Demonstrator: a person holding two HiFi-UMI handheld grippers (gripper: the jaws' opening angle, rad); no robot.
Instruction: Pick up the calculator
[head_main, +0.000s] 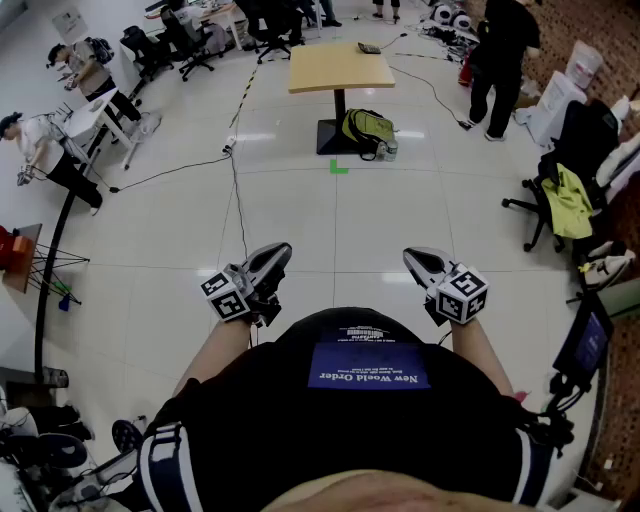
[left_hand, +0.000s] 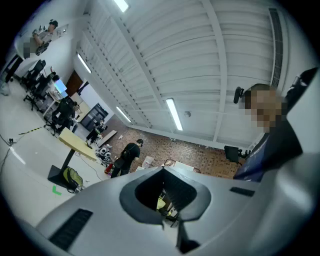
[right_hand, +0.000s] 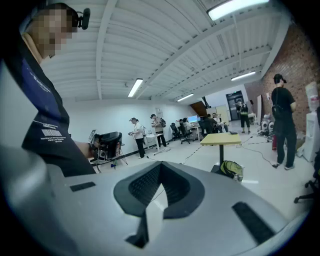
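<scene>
We are standing well back, holding the left gripper (head_main: 279, 252) and the right gripper (head_main: 413, 258) just in front of our body. Both are keeping their jaws pressed together, with nothing between them. The calculator (head_main: 369, 47) is lying straight ahead and far off. It is showing as a small dark thing at the far edge of the tabletop (head_main: 335, 72), toward its far right corner. It is sitting slightly to the right gripper's side, so we are judging that hand the nearer one. Its long axis is too small to make out. We are still needing to walk up and part the jaws before any reach. The pale glossy floor (head_main: 300, 215) is stretching between us and it. A green tape mark (head_main: 338, 167) and a yellow-green backpack (head_main: 366, 130) are lying by the pedestal (head_main: 339, 105). A person in black (head_main: 500, 60) is standing beyond the tabletop's right edge.
</scene>
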